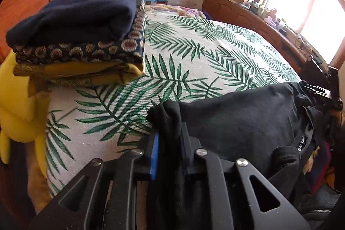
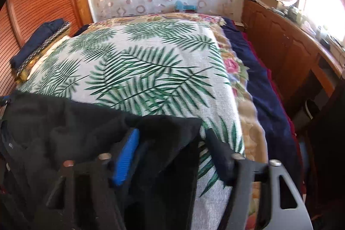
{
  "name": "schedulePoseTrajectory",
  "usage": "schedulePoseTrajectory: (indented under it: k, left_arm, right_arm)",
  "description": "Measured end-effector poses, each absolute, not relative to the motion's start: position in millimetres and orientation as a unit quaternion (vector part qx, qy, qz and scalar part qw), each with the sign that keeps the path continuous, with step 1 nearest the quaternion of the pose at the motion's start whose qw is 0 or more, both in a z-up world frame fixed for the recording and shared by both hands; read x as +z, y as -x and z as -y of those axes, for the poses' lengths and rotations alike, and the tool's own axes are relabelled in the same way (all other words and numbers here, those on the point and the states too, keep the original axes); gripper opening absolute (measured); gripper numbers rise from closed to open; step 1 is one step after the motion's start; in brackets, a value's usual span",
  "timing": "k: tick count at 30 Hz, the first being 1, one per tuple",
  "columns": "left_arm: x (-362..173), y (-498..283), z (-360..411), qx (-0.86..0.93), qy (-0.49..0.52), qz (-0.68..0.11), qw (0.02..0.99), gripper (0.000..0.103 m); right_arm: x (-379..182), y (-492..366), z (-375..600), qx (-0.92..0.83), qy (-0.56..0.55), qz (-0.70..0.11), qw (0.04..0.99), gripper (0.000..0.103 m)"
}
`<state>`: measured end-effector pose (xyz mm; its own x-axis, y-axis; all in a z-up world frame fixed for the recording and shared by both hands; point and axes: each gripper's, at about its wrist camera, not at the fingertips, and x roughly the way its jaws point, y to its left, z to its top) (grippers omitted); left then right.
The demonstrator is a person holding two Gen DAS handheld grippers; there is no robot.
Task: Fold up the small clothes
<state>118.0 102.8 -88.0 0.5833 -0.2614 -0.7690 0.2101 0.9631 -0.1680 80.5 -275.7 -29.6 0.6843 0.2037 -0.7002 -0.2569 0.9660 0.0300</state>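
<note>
A black T-shirt (image 1: 243, 122) hangs stretched over the near edge of a bed with a palm-leaf cover (image 1: 194, 53). My left gripper (image 1: 170, 135) is shut on the shirt's left corner, cloth pinched between its blue-padded fingers. In the right wrist view the same black shirt (image 2: 71, 126) drapes over my right gripper (image 2: 172, 143). Its jaws stand wide apart, with the blue-padded left finger (image 2: 126, 156) under the cloth and the right finger (image 2: 220, 156) bare. A stack of folded clothes (image 1: 86, 36) sits at the bed's left side, navy on top.
A yellow plush toy (image 1: 19, 105) lies beside the stack. A wooden cabinet (image 2: 286, 46) with clutter runs along the right under a bright window (image 1: 312, 10). The palm-leaf cover (image 2: 140, 70) lies over a floral blanket (image 2: 232, 66). The stack also shows far left (image 2: 36, 42).
</note>
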Motion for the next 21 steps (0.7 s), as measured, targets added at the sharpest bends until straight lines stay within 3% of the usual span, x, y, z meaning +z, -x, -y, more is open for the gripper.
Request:
schedulePoseTrajectory:
  k: [2,3,10,21]
  left_arm:
    - [-81.6,-114.3,-100.2,-0.136,0.029,-0.428,0.893,0.013]
    - [-76.8,-111.2,-99.6,-0.137,0.031,-0.421,0.896,0.013]
    - [-13.4,-65.3,-92.3,-0.175,0.035,-0.338,0.924,0.012]
    - [97.4,9.1,-94.7,-0.198,0.022,-0.195,0.96,0.011]
  right_arm:
    - [-28.7,-76.6,273.2,0.149,0.03,-0.379,0.913,0.019]
    - [-28.4,-75.3,272.5,0.16,0.027,-0.383,0.909,0.013]
    - [7.6,-37.5,272.0,0.173,0.035,-0.361,0.916,0.008]
    - [149.1,86.6,289.3,0.176,0.047,-0.194,0.964,0.007]
